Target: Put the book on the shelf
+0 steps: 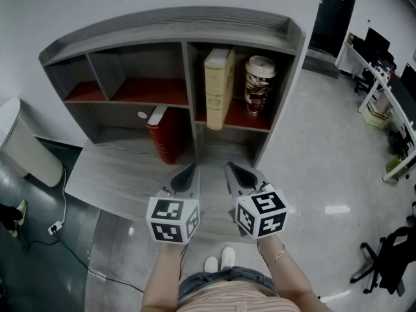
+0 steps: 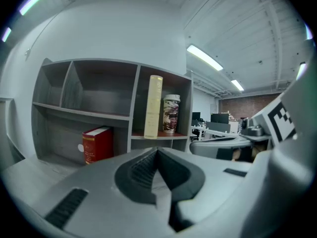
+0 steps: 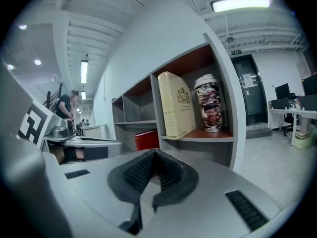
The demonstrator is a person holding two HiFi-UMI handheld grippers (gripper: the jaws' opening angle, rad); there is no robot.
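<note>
A cream book (image 1: 218,86) stands upright in the upper right compartment of the grey shelf unit (image 1: 170,23), beside a printed cup (image 1: 259,83); both show in the right gripper view as the book (image 3: 177,105) and the cup (image 3: 210,103). A red book (image 1: 166,134) stands in the lower compartment, seen in the left gripper view as well (image 2: 97,144). My left gripper (image 1: 192,169) and right gripper (image 1: 231,168) hang side by side in front of the shelf, both shut and holding nothing.
A grey desk surface (image 1: 110,174) carries the shelf unit. A white bin (image 1: 23,142) stands at the left. Office desks (image 1: 377,77) and a chair (image 1: 390,252) stand at the right over a glossy floor.
</note>
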